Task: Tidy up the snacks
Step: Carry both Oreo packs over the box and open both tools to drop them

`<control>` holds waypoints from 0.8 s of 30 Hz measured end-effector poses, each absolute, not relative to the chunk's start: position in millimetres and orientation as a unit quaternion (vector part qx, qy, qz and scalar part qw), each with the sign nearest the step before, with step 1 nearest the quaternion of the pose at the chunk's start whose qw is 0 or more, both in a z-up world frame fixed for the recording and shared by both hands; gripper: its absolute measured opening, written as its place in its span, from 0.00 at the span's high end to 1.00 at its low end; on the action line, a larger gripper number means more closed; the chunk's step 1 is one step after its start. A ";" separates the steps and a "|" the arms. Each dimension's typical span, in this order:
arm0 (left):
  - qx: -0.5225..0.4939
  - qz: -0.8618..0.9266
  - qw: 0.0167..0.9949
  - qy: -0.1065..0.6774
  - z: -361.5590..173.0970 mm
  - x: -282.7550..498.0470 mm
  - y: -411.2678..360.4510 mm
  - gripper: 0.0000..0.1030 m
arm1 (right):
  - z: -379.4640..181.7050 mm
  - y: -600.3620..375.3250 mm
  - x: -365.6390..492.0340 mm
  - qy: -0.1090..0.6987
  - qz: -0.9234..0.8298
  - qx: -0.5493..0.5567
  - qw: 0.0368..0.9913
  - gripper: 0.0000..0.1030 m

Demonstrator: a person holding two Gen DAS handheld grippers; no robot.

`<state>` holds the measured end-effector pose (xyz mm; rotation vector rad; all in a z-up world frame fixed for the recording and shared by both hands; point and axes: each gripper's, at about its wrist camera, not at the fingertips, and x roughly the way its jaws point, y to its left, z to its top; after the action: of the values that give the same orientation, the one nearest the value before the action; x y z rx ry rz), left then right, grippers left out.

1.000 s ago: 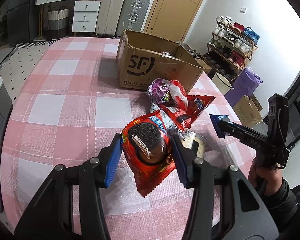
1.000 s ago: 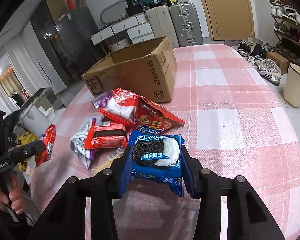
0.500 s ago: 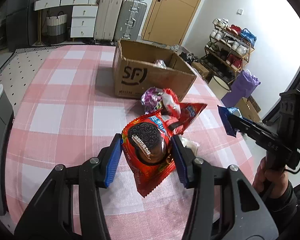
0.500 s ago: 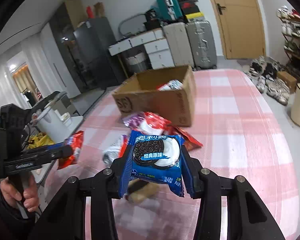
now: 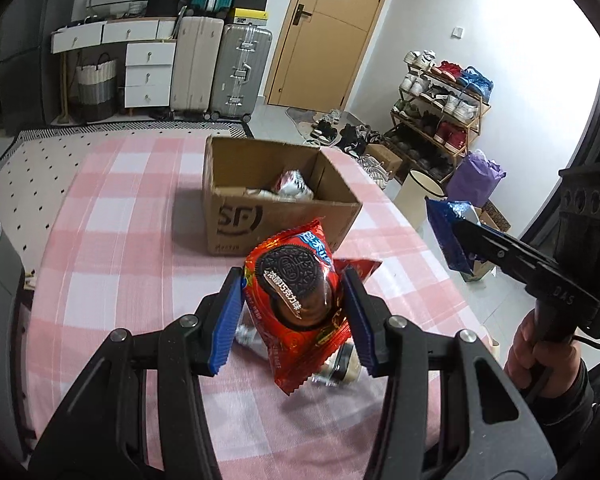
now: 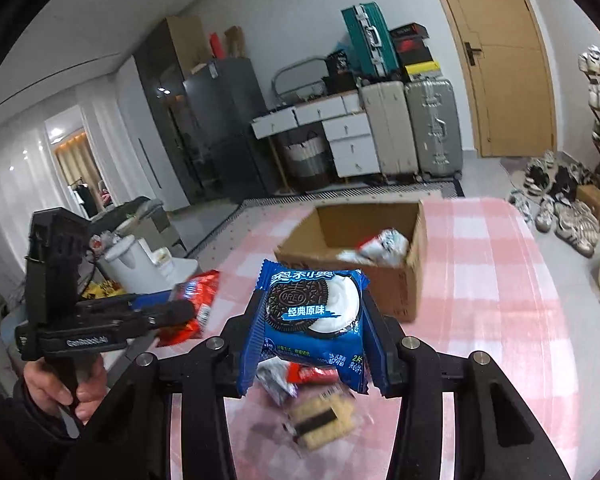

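Holding both units above the tabletop [image 5: 112, 216], I read the following state. My left gripper [image 5: 293, 309] has its blue-padded fingers [image 5: 225, 320] clamped on the two side edges of a red Oreo packet [image 5: 296, 308], which hangs clear of the pink checked cloth with its lower seam pointing down. My right gripper [image 6: 310, 322] has its fingers [image 6: 374, 344] clamped on a blue Oreo packet [image 6: 310, 316], front face toward the camera, likewise off the surface. An open cardboard box [image 5: 236, 216] stands farther back on the tabletop, beyond both packets, and I can see at least one red-and-white wrapper [image 6: 380, 245] lying inside it. Below the blue packet, loose snacks [image 6: 320, 420] lie on the cloth: a clear-wrapped wafer biscuit, a silver wrapper and a small red one, close together. From the left camera I see the right unit at the far right, held by a hand [image 5: 540, 356] in a dark sleeve; from the right camera I see the left unit at the left edge, gripped by the other hand [image 6: 60, 384].
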<state>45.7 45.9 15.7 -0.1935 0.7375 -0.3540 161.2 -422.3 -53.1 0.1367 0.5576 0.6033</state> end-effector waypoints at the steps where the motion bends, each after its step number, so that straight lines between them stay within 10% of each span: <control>1: -0.091 -0.175 0.913 0.356 20.5 48.0 43.8 0.55 | -48.0 -422.3 163.6 0.269 0.300 0.074 0.912 0.57; 24: -0.075 -0.175 0.924 0.332 97.1 184.0 15.2 0.55 | 37.2 -377.6 273.6 0.243 0.324 0.033 0.914 0.57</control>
<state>184.0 15.2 97.1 -0.1540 0.6818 -0.3583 273.6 -377.6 37.2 0.0673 0.5015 0.6672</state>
